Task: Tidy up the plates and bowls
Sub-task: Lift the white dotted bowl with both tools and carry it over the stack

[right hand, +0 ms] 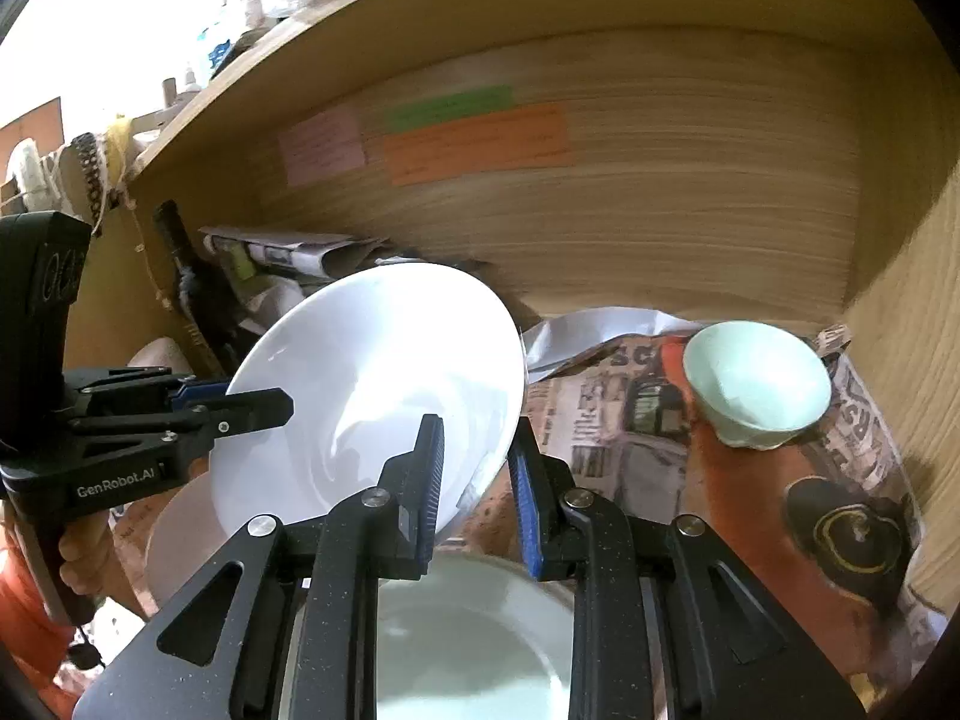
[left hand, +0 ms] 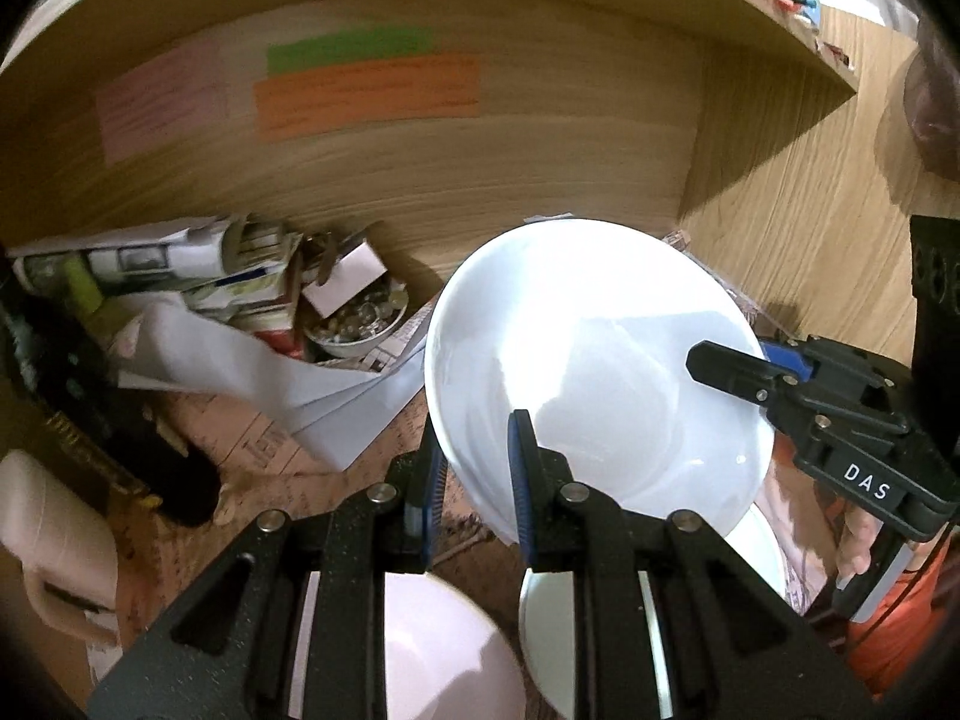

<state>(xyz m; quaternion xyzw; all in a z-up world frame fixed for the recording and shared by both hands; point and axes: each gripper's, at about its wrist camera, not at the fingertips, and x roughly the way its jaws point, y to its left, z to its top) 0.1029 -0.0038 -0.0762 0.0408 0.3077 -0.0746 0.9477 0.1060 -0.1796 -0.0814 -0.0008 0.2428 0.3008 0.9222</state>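
Left gripper [left hand: 474,480] marked GenRobot.AI and right gripper [right hand: 477,480] marked DAS both pinch the white plate's [left hand: 600,360] rim — tilted, clear above newspaper [right hand: 606,420].

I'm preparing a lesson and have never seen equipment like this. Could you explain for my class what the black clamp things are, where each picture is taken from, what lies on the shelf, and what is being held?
There is no robot. A person holds a black two-finger gripper in each hand, and each carries a wide-angle camera looking along its fingers. One picture comes from the left gripper, the other from the right gripper; each also sees the other from the side. Both are shut on the rim of one white plate, holding it tilted above the shelf. On the newspaper lining sits a pale green bowl. Further left are rolled papers and a small bowl of shiny bits. More dishes lie below the grippers: a pink plate and a pale green plate.
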